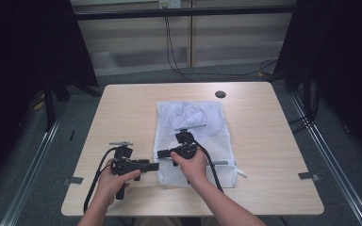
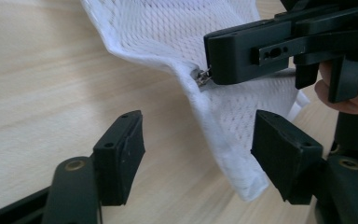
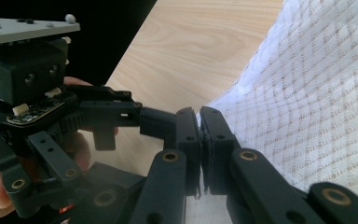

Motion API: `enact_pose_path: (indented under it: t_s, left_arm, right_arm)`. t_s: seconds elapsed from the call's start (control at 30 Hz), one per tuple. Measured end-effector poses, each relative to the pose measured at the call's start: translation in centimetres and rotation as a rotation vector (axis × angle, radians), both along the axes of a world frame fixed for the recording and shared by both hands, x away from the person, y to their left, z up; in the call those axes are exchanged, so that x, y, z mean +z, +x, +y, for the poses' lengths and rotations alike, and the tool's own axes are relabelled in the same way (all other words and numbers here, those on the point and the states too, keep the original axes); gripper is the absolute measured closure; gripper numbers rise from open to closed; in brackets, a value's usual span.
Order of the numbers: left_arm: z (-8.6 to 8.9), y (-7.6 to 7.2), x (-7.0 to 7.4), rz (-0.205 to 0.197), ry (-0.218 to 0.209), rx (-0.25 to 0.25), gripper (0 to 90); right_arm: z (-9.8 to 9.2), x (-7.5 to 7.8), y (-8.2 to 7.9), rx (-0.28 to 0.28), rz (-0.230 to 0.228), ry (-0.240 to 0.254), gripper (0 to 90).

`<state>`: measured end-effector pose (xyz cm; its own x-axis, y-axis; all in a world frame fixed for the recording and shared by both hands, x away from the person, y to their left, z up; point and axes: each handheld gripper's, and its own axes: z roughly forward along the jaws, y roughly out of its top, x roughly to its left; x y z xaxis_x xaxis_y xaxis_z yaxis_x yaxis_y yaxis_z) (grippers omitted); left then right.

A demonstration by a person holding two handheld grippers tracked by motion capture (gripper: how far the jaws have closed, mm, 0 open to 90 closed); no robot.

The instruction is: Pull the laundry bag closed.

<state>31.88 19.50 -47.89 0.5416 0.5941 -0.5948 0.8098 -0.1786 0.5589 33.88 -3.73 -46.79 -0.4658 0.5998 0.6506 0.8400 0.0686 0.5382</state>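
White mesh laundry bag (image 1: pixel 193 141), light and limp on the bench (image 1: pixel 122 108), is best gripped at its hem: right gripper (image 2: pixel 209 74) pinches the zipper pull (image 2: pixel 203 76); left gripper (image 2: pixel 198 154) straddles the corner, spread.

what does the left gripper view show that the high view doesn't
Left gripper view: the metal zipper pull pinched at the tip of the shut right gripper, and the bag's corner hanging between the open left gripper jaws, untouched. High view: the whole table, its dark round hole, the floor cables and both forearms. Both: the white mesh bag and light wood tabletop.
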Motion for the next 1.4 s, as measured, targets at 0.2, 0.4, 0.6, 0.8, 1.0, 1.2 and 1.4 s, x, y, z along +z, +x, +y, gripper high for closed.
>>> enact_pose_path:
  t_s: [0.2,0.4,0.6,0.8,1.0,1.2,1.4]
  left_arm:
    - [-0.8,0.1,-0.2,0.020,0.002,-0.011,39.9]
    - [-1.3,0.5,-0.5,0.020,-0.011,-0.004,45.7]
    - [-1.6,0.8,-0.6,0.040,-0.050,0.003,57.4]
    - [-2.1,1.0,-0.8,0.052,-0.058,-0.013,64.2]
    - [-2.2,1.1,-0.7,0.051,-0.058,-0.027,81.6]
    - [-2.4,0.9,-0.5,0.057,-0.062,-0.020,87.3]
    - [-2.4,0.9,-0.5,0.060,-0.057,-0.007,87.8]
  right_arm:
    - [0.0,0.5,0.0,0.007,-0.011,-0.002,86.6]
    - [0.1,0.7,-0.1,0.005,-0.007,0.001,86.6]
    - [-0.1,0.7,0.0,0.008,-0.009,0.011,86.6]
    - [-0.1,0.8,-0.1,0.005,-0.003,0.019,86.6]
    - [-0.3,0.9,-0.1,0.011,-0.007,0.021,86.6]
    - [-0.8,0.9,-0.2,0.012,0.000,0.034,86.7]
    - [-1.3,0.9,-0.2,0.013,0.010,0.042,86.7]
